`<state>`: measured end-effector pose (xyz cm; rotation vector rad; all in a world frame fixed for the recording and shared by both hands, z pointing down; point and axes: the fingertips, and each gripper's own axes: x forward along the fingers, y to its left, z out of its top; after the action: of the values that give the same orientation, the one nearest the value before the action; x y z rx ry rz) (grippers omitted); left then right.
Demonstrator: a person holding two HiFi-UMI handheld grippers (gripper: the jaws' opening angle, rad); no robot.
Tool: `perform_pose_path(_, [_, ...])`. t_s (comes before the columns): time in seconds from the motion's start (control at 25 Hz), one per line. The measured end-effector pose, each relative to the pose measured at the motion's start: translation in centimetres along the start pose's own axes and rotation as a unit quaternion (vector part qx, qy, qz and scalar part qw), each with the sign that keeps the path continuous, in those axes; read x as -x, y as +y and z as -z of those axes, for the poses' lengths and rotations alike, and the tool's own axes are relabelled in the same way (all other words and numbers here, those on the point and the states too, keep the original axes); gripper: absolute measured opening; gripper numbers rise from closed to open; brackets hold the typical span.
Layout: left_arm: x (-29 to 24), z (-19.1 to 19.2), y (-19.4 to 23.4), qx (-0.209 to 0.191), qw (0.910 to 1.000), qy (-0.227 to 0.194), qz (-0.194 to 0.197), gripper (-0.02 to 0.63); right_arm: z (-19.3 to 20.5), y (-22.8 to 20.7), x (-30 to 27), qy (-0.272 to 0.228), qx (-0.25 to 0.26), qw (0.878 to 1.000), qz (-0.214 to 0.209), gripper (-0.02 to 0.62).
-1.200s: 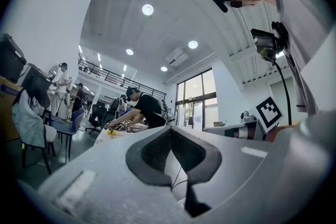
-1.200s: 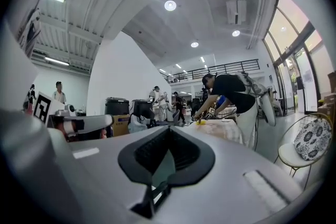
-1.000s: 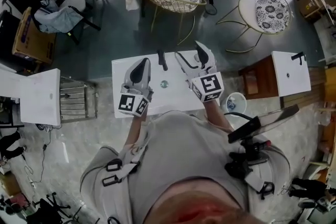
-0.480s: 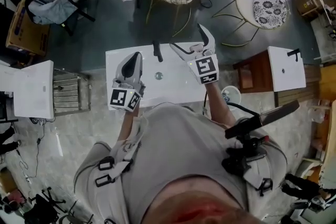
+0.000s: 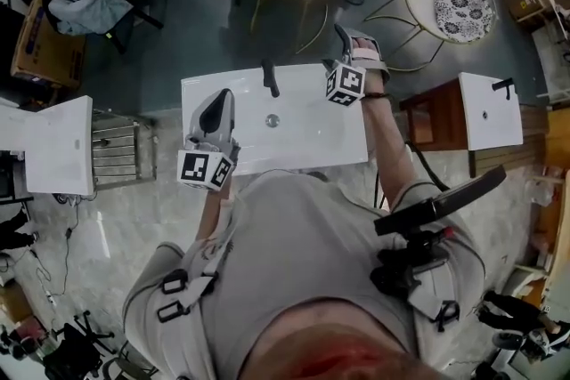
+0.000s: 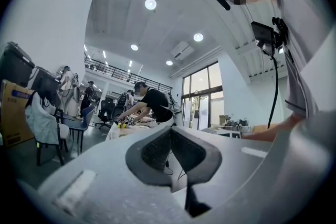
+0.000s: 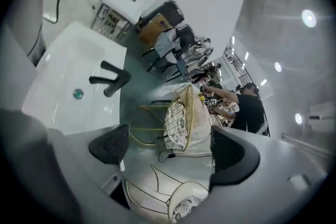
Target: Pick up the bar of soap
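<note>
Zero sightings of the bar of soap: none of the three views shows it, so its place cannot be stated. It may lie under the right tongs or the hand, but that is judgement only.

Nearest the likely spot, the right tongs [image 5: 346, 38] sit at 1 o'clock from the drain [image 5: 272, 120], over the far right corner of the basin tabletop [image 5: 303, 142]. Their jaws have just been opening and now stand released and wide. Nothing is between them; only the floor and a wire chair [image 7: 181, 118] show through the gap. The faucet [image 5: 270, 77] stands at 12 o'clock from the drain. The left tongs [image 5: 223, 98] rest at 9 o'clock, clenched on nothing, pads meeting at the tip.

Step in hand, as judged: the reach toward the soap.
- Find the bar before descending.
- Keep the jaws wide and bring one pad to each long side.
- Close gently; soap is likely to slip.

View differences:
- Only the head view shows both tongs placed against the basin.
- Only the right gripper view proves the gap empty.
- The left gripper view looks level into the room and confirms the closed pads.
</note>
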<state>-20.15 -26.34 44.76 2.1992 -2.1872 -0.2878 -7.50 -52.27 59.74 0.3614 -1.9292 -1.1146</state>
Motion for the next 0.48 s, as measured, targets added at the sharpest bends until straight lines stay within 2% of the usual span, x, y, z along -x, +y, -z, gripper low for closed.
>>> perform_pose_path(0.12, [0.1,0.0,0.1,-0.004,1.0,0.009,-0.002,-0.003,3.0,2.5,-2.9,0.023,0.042,0.998,-0.039,0.459])
perform_pose_path(0.32, [0.2,0.8,0.2,-0.001,0.9997,0.022,-0.006,-0.003,8.4,6.5,-7.4,0.042,0.069,0.99,-0.115,0.438])
perform_pose_path(0.48, [0.3,1.6,0.5,-0.002,0.9994,0.033,-0.012,-0.003,12.2,11.4,-9.0,0.052,0.078,0.972,-0.215,0.391])
